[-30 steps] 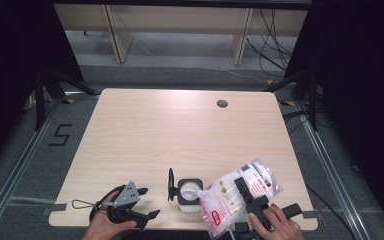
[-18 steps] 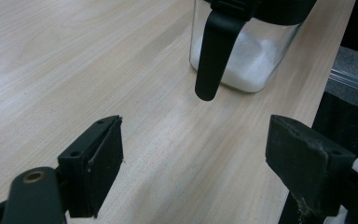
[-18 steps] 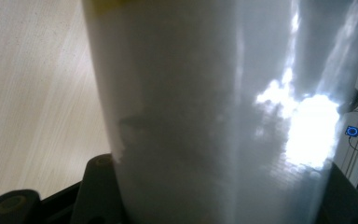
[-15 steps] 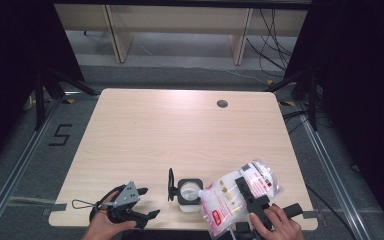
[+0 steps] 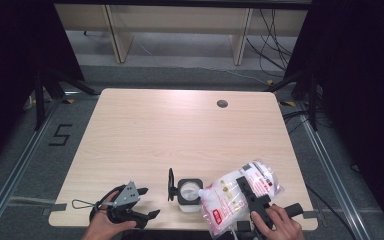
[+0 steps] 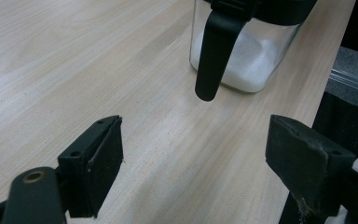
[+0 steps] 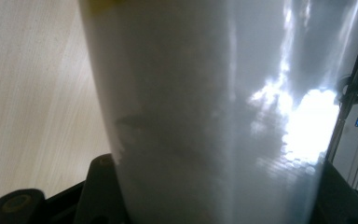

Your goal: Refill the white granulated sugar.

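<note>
The right gripper [image 5: 247,192] has its two black jaws clamped on a clear plastic bag of white grains with red printing [image 5: 240,192]; in the right gripper view the bag [image 7: 214,116] fills the space between the jaws and bulges past them. Its jaws have just been closing a little on the bag, which stays between them. The bag is tilted, its lower corner over the open mouth of a small clear square jar with a black rim [image 5: 189,192], whose black hinged lid [image 5: 170,184] stands upright at the jar's left side. The jar sits on the table near the front edge, between the two grippers, and white grains lie in its bottom [image 6: 251,60].

The left gripper [image 5: 147,216] lies low at the front edge, left of the jar and apart from it, held in the person's left hand [image 5: 105,225]. Its jaws stand wide apart with nothing between them, bare wood showing in the gap in the left gripper view. The right hand [image 5: 280,225] grips the right gripper's handle at the front right corner.

The pale wood-grain table [image 5: 180,130] has rounded corners and a round dark cable hole [image 5: 222,104] near its far edge. Around it lies grey carpet with metal rails [image 5: 10,175], a black "5" marked on the floor [image 5: 60,135], loose cables [image 5: 275,35] at the far right and pale wooden shelving [image 5: 175,25] beyond.
</note>
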Available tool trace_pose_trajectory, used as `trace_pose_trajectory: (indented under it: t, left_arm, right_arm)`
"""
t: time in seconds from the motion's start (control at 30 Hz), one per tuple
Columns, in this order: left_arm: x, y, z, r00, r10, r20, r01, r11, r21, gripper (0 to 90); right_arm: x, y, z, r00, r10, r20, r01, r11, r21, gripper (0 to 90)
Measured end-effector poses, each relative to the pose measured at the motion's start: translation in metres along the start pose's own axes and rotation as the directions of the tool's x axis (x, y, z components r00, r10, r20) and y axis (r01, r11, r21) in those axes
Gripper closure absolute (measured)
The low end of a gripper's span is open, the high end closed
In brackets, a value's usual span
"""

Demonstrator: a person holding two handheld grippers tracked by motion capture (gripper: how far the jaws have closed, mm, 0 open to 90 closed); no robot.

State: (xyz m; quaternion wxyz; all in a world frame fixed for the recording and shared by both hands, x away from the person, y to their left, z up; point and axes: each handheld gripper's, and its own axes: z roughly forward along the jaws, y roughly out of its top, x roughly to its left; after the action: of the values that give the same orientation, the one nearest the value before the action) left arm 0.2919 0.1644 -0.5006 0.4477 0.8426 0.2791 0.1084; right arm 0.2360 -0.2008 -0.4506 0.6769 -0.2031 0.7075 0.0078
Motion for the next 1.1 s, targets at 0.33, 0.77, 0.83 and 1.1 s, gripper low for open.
trace_pose_trajectory:
  t: [0.33,0.77,0.83,1.1]
  left_arm:
    - [-0.0002,0.0,0.0002,1.0,-0.003,0.001,0.003,1.0,-0.001,18.6]
    - [0.0,0.0001,0.0002,1.0,-0.002,0.004,0.002,1.0,0.002,18.6]
    - [-0.0001,0.0003,0.0,1.0,-0.002,0.004,0.002,1.0,0.005,18.5]
    - [-0.0001,0.0004,0.0001,1.0,-0.002,0.003,0.002,1.0,0.005,18.6]
  right_arm:
    - [-0.0013,-0.001,0.0001,1.0,0.002,0.003,-0.002,1.0,-0.007,51.4]
    - [0.0005,0.0,-0.001,0.9988,0.049,0.002,-0.049,0.999,-0.005,51.5]
    - [0.0004,0.0001,-0.0008,0.9989,0.046,0.001,-0.046,0.999,-0.003,51.5]
    - [-0.0013,0.0001,-0.0021,0.9989,0.045,-0.013,-0.045,0.999,0.014,51.5]
